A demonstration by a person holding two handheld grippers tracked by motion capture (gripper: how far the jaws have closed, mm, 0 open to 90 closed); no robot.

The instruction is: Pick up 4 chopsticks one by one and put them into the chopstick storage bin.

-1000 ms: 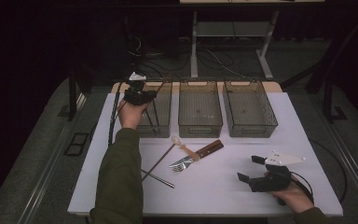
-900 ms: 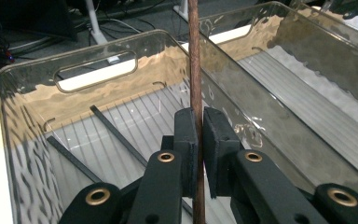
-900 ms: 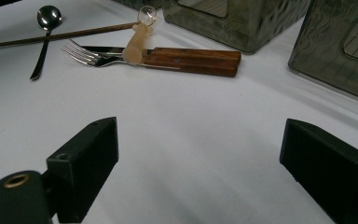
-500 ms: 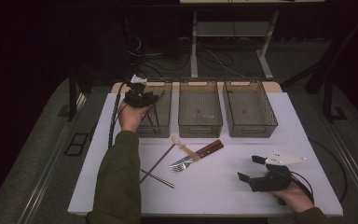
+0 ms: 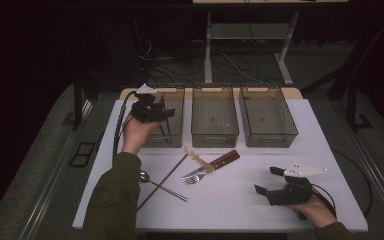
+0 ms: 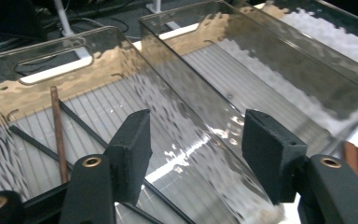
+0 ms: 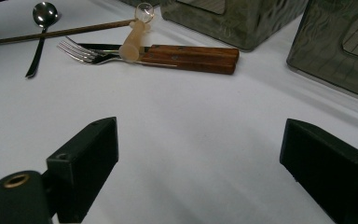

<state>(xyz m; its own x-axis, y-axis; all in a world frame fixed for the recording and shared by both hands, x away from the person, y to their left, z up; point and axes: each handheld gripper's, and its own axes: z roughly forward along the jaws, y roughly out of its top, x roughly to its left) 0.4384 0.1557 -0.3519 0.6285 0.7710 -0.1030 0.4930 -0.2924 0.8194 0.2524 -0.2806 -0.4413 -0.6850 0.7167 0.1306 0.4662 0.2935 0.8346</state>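
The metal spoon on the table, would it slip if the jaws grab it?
Probably. The spoon looks shiny and smooth, so hard jaws may slide. Its handle is thin and lies flat on the table, likely awkward to pinch. It seems stiff, not bendy.

A recording lab rather than a home; the white table (image 5: 330,130) stands alone on grey carpet, ringed by darkness; cables (image 5: 230,62) sprawl on the floor behind it beneath a metal-legged bench (image 5: 207,55); three identical clear plastic bins (image 5: 215,117) sit in a neat row, cutlery (image 5: 207,167) laid out before them like test props.
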